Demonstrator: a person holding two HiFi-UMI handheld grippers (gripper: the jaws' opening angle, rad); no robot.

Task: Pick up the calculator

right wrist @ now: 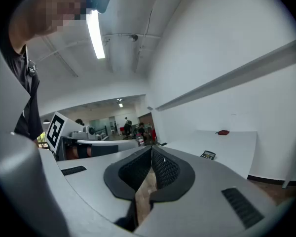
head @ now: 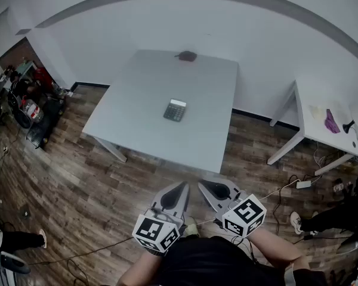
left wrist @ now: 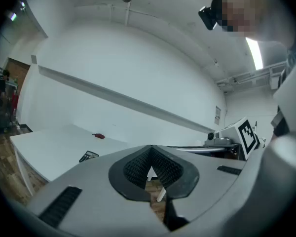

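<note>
The dark calculator (head: 175,110) lies flat near the middle of the white table (head: 137,94). It also shows small on the tabletop in the left gripper view (left wrist: 89,156) and in the right gripper view (right wrist: 207,155). Both grippers are held low near my body, well short of the table's near edge and above the wooden floor. My left gripper (head: 184,187) is shut with nothing in it, its jaw tips meeting (left wrist: 150,149). My right gripper (head: 203,186) is likewise shut and empty (right wrist: 152,149).
A small dark reddish object (head: 186,56) sits at the table's far edge. A second white table (head: 310,137) with a purple item (head: 332,123) stands at right. Clutter (head: 30,103) fills the left corner. Cables and a power strip (head: 303,184) lie on the floor.
</note>
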